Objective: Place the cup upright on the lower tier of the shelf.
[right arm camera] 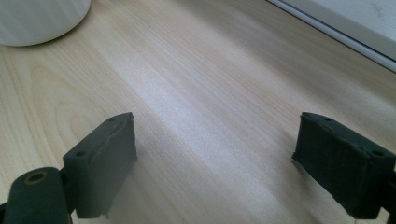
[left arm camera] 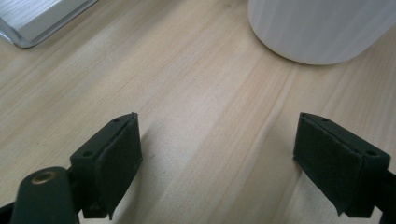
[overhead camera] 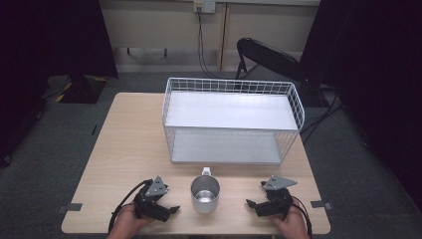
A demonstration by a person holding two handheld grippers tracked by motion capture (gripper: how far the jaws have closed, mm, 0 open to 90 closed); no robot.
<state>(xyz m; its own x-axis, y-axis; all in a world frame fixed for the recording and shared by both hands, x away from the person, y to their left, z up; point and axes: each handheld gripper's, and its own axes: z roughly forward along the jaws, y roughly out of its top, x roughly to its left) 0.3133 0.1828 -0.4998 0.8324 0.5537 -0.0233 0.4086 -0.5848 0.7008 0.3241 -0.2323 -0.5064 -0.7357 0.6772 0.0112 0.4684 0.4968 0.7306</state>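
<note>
A white mug (overhead camera: 205, 193) stands upright on the bench (overhead camera: 129, 149), between my left tool (overhead camera: 166, 210) and right tool (overhead camera: 255, 204), apart from both. Each tool rests wide open, gripping nothing. Beyond the mug stands a two-tier wire rack (overhead camera: 231, 122).

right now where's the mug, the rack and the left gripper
mug (overhead camera: 204, 195), high view, on its metal inside near the bottom
rack (overhead camera: 232, 128), high view, on the front rim of its upper shelf
left gripper (overhead camera: 172, 209), high view, between its two open fingertips
</note>
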